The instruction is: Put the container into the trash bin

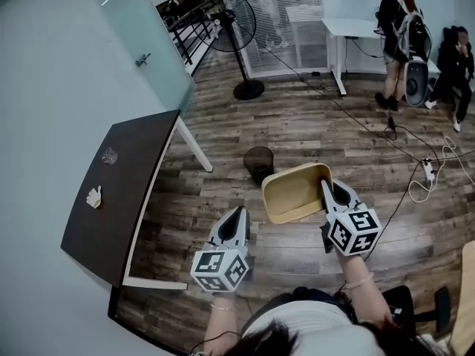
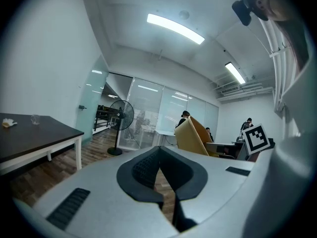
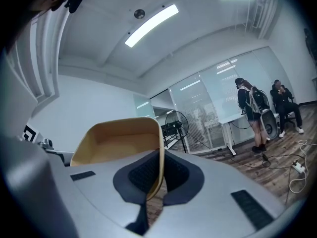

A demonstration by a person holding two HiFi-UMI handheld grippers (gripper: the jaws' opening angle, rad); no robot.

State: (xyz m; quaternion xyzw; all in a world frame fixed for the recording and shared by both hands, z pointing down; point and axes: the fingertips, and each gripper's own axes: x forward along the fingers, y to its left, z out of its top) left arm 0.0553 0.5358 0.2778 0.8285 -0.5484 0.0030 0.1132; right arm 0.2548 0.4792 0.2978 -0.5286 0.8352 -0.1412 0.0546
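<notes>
- The head view alone shows the dark trash bin (image 1: 258,162) on the wooden floor. It stands just beyond the tan container (image 1: 295,193), which is held in the air to the bin's near right.
- The right gripper view shows the right gripper (image 3: 159,168) clenched on the container's (image 3: 119,143) thin right wall.
- The left gripper view shows the left gripper (image 2: 159,168) closed with nothing between its jaws. The container (image 2: 194,137) appears to its right.
- Neither gripper view shows the bin, and no view shows what is inside it.
</notes>
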